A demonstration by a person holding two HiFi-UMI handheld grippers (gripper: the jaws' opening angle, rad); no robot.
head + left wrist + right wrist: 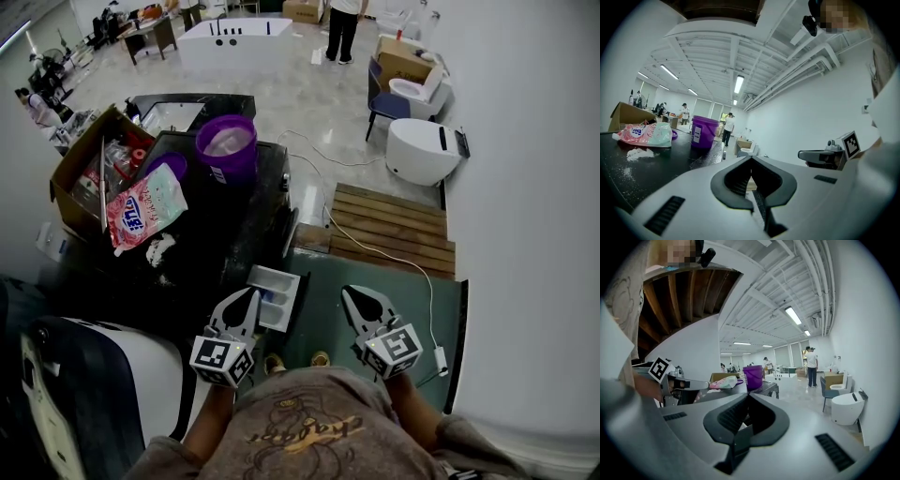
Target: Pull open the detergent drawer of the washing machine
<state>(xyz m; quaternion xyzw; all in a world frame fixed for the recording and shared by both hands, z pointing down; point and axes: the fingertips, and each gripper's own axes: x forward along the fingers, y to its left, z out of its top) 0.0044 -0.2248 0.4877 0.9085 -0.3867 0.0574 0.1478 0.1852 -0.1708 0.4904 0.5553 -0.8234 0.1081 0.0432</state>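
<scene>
The white detergent drawer (278, 298) stands pulled out from the front of the black-topped washing machine (220, 248), with its compartments showing from above. My left gripper (249, 296) hovers at the drawer's left edge and is shut, with nothing between its jaws; the left gripper view shows its jaws (751, 158) meeting and pointing out over the machine top. About a hand's width right of the drawer, my right gripper (351, 292) hangs over the green mat (328, 323). Its jaws (749, 394) are shut on nothing.
On the machine top stand a purple bucket (228, 147), a pink detergent bag (143, 206) and some spilled white powder (161, 248), beside a cardboard box (80, 169). A wooden pallet (394, 228), a white cable (433, 309) and a white toilet (422, 150) lie ahead on the right.
</scene>
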